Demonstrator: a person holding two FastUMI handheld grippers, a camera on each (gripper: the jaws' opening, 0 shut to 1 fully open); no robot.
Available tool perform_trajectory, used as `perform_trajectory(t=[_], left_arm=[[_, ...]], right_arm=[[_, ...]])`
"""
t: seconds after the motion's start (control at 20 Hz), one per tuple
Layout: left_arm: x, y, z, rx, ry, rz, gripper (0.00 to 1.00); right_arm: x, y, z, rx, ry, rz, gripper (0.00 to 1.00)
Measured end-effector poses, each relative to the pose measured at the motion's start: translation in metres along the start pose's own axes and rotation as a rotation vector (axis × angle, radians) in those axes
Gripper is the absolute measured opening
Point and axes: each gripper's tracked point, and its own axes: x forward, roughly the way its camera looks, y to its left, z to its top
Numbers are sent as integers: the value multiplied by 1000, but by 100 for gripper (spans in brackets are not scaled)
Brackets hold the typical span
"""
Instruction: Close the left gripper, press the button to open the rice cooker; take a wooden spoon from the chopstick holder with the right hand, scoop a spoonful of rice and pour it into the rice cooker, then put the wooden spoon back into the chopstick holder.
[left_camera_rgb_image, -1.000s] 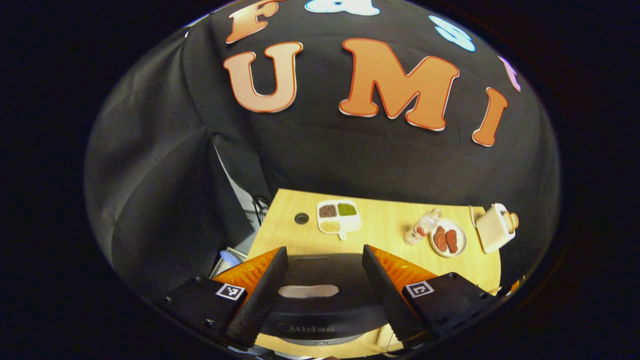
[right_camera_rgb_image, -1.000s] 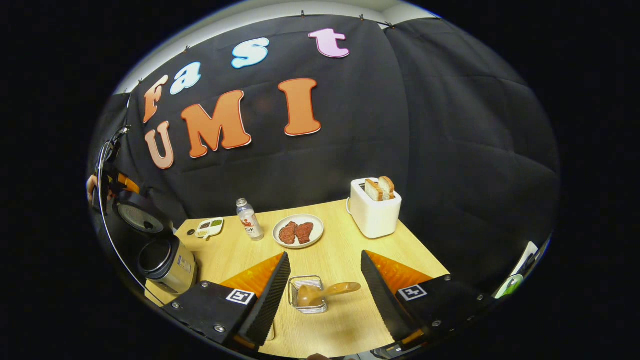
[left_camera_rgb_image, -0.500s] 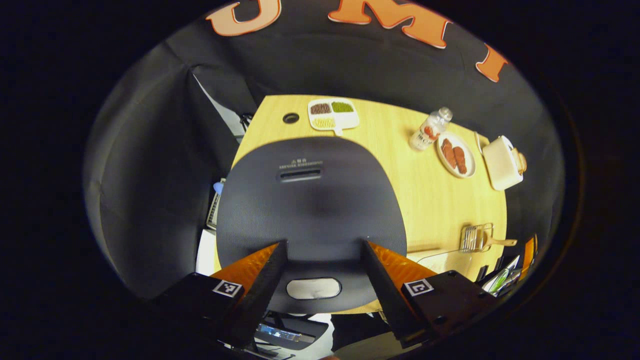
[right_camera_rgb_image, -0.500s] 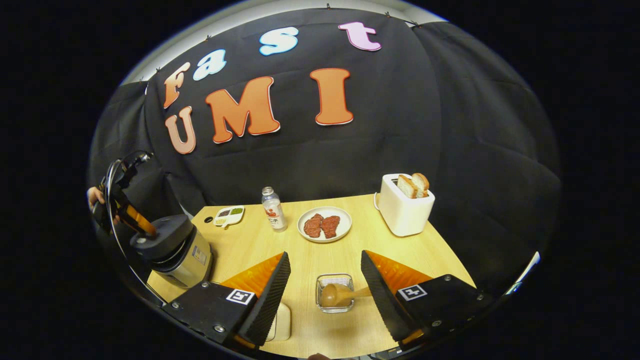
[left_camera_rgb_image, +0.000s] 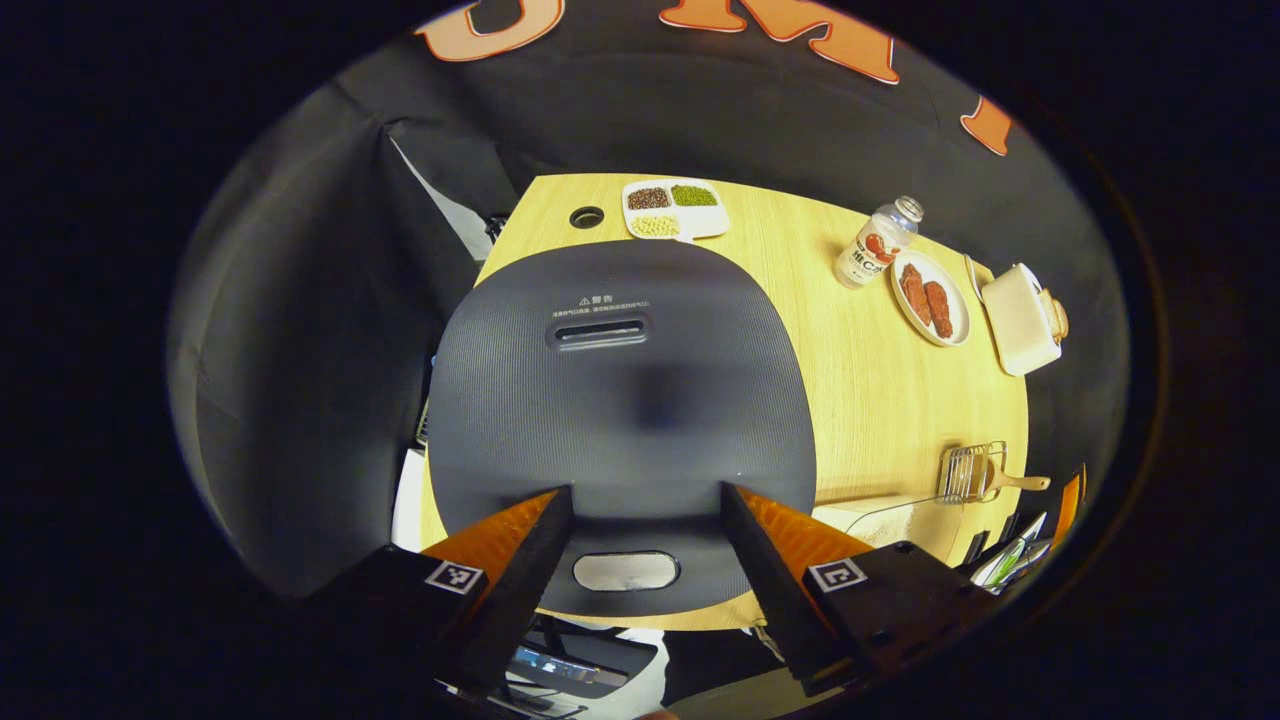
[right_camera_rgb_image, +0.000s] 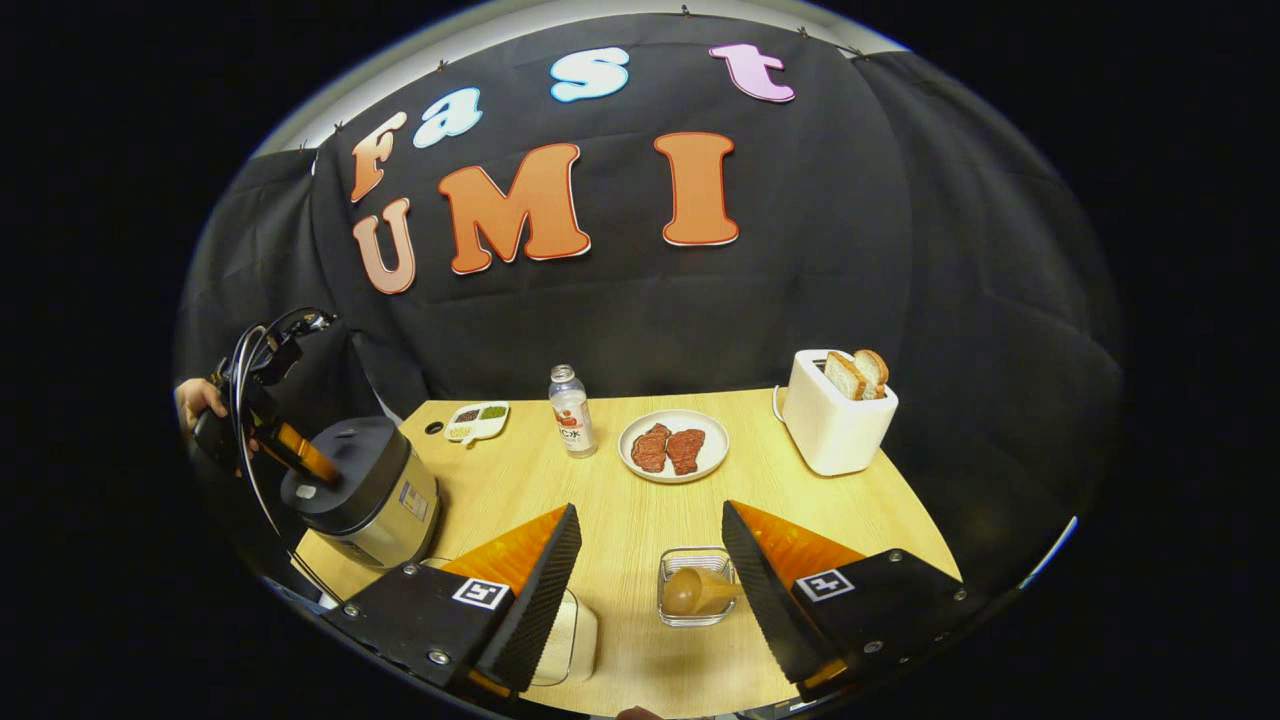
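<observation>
Rice cooker (left_camera_rgb_image: 620, 400) lid down, wooden spoon (right_camera_rgb_image: 697, 590) in chopstick holder (right_camera_rgb_image: 672, 612); both grippers released

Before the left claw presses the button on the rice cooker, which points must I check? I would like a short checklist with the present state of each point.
1. Left claw closed for pressing: not ok, its fingers stand wide apart.
2. Left claw lined up with the button: ok, in the left gripper view the button lies between the fingers.
3. Rice cooker lid shut: ok, it covers the pot.
4. Contact with the button: cannot tell, the height above it is unclear.
5. Wooden spoon ready: ok, it rests in the chopstick holder.
6. Right claw free: ok, open and holding nothing.
</observation>
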Motion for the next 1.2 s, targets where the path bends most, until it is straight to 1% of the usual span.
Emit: perform_trajectory(t=[0.05,0.1,0.2,0.25,0.35,0.4,0.45,0.6,0.65,0.7,0.75,0.9,1.0,1.2], left_arm=[[-1,-1,0,4,-32,3,100],[-3,-1,1,6,-82,2,99],[-8,-5,5,19,-217,8,99],[-8,-6,8,42,-302,20,99],[-13,-3,11,78,-425,86,99],[-22,-4,15,76,-489,118,99],[-34,-11,17,69,-551,134,99],[-81,-39,26,38,-739,120,98],[-97,-50,29,51,-798,106,99],[-114,-58,34,70,-858,96,97],[-135,-63,40,92,-923,100,100],[-196,-88,53,127,-1068,94,100],[-222,-107,52,131,-1129,57,100],[-251,-143,44,150,-1197,-44,100]], right_arm=[[1,3,2,0,-4,8,89],[1,7,5,-5,-14,20,89],[2,15,15,-20,-47,38,89],[2,20,19,-27,-62,51,89],[3,30,26,-50,-84,78,89],[5,35,31,-64,-96,86,89],[5,39,39,-78,-116,96,89],[3,57,65,-102,-201,129,89],[2,62,71,-110,-228,140,88],[2,68,78,-117,-249,156,89],[2,73,82,-126,-262,166,88],[-3,82,101,-138,-306,180,89],[-9,84,113,-131,-339,187,89],[-17,80,131,-134,-399,183,88]])
